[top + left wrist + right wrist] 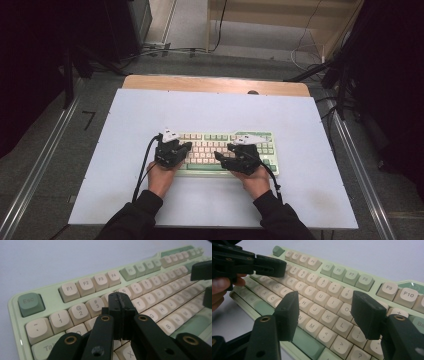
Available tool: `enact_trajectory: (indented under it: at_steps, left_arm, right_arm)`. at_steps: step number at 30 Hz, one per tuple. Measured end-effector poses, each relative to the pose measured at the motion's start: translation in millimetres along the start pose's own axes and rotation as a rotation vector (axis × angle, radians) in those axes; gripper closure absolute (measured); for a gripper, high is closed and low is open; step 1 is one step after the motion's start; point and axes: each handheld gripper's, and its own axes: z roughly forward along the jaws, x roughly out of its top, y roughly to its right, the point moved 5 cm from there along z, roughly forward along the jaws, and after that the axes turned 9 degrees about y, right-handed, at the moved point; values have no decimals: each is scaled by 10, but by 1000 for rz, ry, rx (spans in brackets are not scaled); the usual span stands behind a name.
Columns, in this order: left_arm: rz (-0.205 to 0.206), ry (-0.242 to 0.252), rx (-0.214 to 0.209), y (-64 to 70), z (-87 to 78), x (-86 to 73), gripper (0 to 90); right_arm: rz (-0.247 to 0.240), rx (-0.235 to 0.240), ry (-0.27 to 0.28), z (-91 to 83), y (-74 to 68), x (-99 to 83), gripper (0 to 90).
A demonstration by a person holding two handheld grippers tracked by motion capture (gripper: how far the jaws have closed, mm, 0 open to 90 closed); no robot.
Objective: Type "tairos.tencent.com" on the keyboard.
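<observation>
Two grippers sit over your keyboard [227,152]: left gripper [121,305] jaws pressed together above the keys, right gripper [325,315] jaws spread, no key visibly pressed yet

Your left gripper [121,306]: jaws pressed together, angled down and to your right. Your right gripper [325,312]: jaws spread wide, angled left. Both forearms enter from below; your left hand [161,178] and right hand [256,181] grip from behind.
</observation>
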Motion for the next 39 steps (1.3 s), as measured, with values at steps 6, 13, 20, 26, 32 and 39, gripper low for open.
enact_trajectory:
  at_steps: [6, 13, 20, 26, 32, 39]
  left_arm:
    - [-20, 31, -26, 26, -100, 52, 891]
    - [-40, 33, -43, 42, -125, 61, 659]
    - [-38, 40, -29, 39, -140, 72, 570]
    - [-31, 43, -29, 45, -141, 71, 556]
    - [-30, 31, -34, 46, -127, 58, 514]
    - [-28, 28, -32, 48, -122, 54, 482]
  right_arm:
    - [1, -5, 32, -37, -3, 2, 787]
    - [-17, 17, 38, -42, -48, -6, 875]
    - [-15, 25, 37, -34, -67, -9, 874]
    - [-24, 37, 16, 15, -125, -42, 874]
    - [-37, 43, -6, 78, -182, -87, 873]
    - [-45, 50, -19, 120, -221, -116, 874]
